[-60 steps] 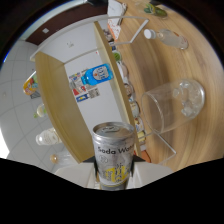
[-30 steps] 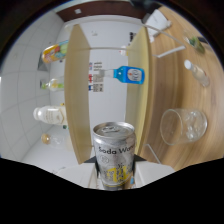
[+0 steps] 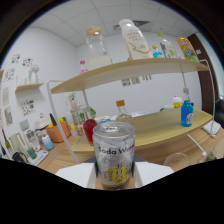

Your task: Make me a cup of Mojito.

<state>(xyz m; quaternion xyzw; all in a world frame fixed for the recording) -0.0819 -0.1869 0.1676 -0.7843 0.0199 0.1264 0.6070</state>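
Gripper view: soda can (image 3: 114, 154) clamped between tongs (image 3: 114, 175).

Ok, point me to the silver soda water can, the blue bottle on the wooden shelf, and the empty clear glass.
Silver soda water can (image 3: 114, 152), gripper view: its label, held between the fingers.
Blue bottle (image 3: 186, 114), gripper view: mid-body, on the lower wooden shelf.
Empty clear glass (image 3: 176, 161), gripper view: its rim, right of the can.

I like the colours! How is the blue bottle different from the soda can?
The blue bottle stands on the wooden shelf, beyond the fingers; the soda can is held in the gripper. The bottle is blue with a yellow cap; the can is silver with yellow print. Both stand upright.
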